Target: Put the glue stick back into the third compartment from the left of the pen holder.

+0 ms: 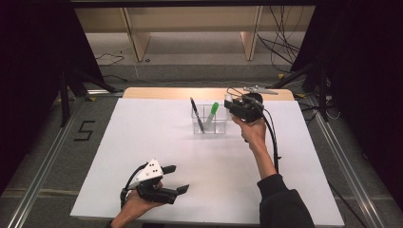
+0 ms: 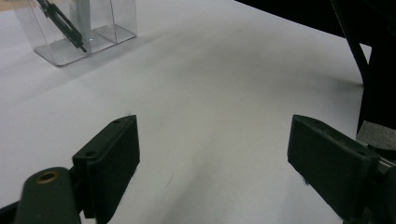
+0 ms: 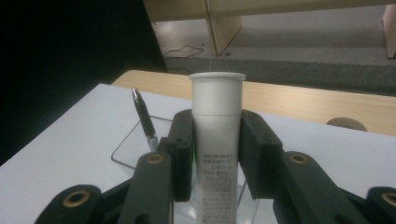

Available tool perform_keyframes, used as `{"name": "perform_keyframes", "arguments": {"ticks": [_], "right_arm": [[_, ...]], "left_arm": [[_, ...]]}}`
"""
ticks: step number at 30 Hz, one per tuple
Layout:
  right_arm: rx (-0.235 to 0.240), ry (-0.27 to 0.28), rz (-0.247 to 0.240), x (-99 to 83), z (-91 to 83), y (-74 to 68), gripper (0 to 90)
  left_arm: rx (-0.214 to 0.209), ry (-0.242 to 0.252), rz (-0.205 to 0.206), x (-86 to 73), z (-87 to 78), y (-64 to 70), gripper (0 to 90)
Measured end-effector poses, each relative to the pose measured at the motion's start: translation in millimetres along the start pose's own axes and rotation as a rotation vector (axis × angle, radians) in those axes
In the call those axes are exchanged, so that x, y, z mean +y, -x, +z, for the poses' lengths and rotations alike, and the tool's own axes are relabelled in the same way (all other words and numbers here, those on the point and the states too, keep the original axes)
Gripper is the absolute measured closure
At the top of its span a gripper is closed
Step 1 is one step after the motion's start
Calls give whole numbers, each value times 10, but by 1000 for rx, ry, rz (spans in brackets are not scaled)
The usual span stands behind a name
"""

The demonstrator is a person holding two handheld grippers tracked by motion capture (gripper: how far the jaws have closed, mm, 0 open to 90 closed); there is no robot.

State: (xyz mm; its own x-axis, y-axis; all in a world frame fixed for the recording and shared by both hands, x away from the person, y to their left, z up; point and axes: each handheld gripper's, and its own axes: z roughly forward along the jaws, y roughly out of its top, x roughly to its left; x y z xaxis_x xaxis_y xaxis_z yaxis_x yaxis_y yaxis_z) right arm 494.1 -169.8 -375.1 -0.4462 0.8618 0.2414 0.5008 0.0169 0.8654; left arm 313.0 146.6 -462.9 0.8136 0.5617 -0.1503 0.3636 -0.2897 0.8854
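My right gripper (image 1: 233,105) (image 3: 216,140) is shut on a white tube (image 3: 217,95) (image 1: 228,98) with small print on it. It holds the tube upright just above the right end of a clear plastic organizer (image 1: 209,124) (image 3: 135,151) at the back of the table. A black pen (image 1: 196,114) (image 3: 144,118) and a green marker (image 1: 212,113) lean in the organizer. My left gripper (image 1: 178,178) (image 2: 212,154) stands open near the front left of the white mat, nothing between its jaws. In the left gripper view the organizer (image 2: 100,35) and pen (image 2: 63,24) show far off.
A white mat (image 1: 157,142) covers the wooden table (image 1: 157,92). The right gripper's cable (image 1: 274,142) trails down beside the forearm. Wooden shelf legs (image 1: 138,42) and loose cables (image 1: 280,47) lie on the floor beyond the table.
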Motion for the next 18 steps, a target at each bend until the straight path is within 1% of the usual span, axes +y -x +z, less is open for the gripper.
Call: {"name": "perform_keyframes", "arguments": {"ticks": [6, 9, 14, 18], "right_arm": [[-27, -3, 0, 64, 96, -12, 682], [-29, 1, 12, 89, 130, -2, 682], [-45, -5, 3, 115, 178, -1, 682], [-52, -8, 16, 135, 233, 6, 682]], "left_arm": [[0, 3, 0, 1, -4, 1, 166], [-1, 2, 1, 3, -6, 2, 165], [-3, 4, 1, 1, 0, 6, 165], [-3, 3, 1, 3, -3, 6, 165]]}}
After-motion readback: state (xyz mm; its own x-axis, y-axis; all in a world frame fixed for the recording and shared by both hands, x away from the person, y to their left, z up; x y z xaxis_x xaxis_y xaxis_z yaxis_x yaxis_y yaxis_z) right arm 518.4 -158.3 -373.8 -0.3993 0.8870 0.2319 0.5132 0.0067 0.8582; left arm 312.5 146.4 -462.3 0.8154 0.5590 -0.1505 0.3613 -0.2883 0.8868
